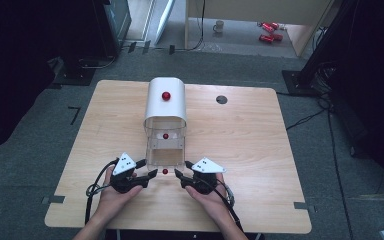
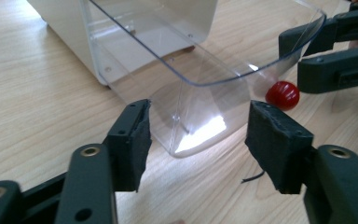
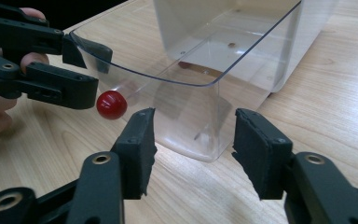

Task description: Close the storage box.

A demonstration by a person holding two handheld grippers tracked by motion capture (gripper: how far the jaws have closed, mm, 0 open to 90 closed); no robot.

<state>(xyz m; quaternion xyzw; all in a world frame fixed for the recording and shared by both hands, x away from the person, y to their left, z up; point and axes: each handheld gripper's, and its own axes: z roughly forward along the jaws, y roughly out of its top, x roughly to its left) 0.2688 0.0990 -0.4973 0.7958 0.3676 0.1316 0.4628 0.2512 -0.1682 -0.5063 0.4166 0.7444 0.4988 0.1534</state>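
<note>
A white arched housing (image 1: 165,102) with a red knob (image 1: 166,95) on top stands mid-table. A clear plastic drawer (image 1: 165,152) sticks out of it toward me, with a small red knob (image 1: 165,171) at its front end. My left gripper (image 1: 147,169) sits at the drawer's front left corner and my right gripper (image 1: 182,169) at its front right corner. In the left gripper view the left gripper (image 2: 198,140) is open, the clear drawer (image 2: 200,93) corner just ahead of its pads and the red knob (image 2: 283,94) beyond. The right gripper (image 3: 193,144) is likewise open before the drawer (image 3: 200,107), red knob (image 3: 111,104) to its left.
Another red ball (image 1: 165,135) shows through the clear front under the housing. The wooden table (image 1: 240,150) has a round hole (image 1: 221,99) at the back right. A cup (image 1: 219,26) and red cans (image 1: 269,31) lie on the floor beyond.
</note>
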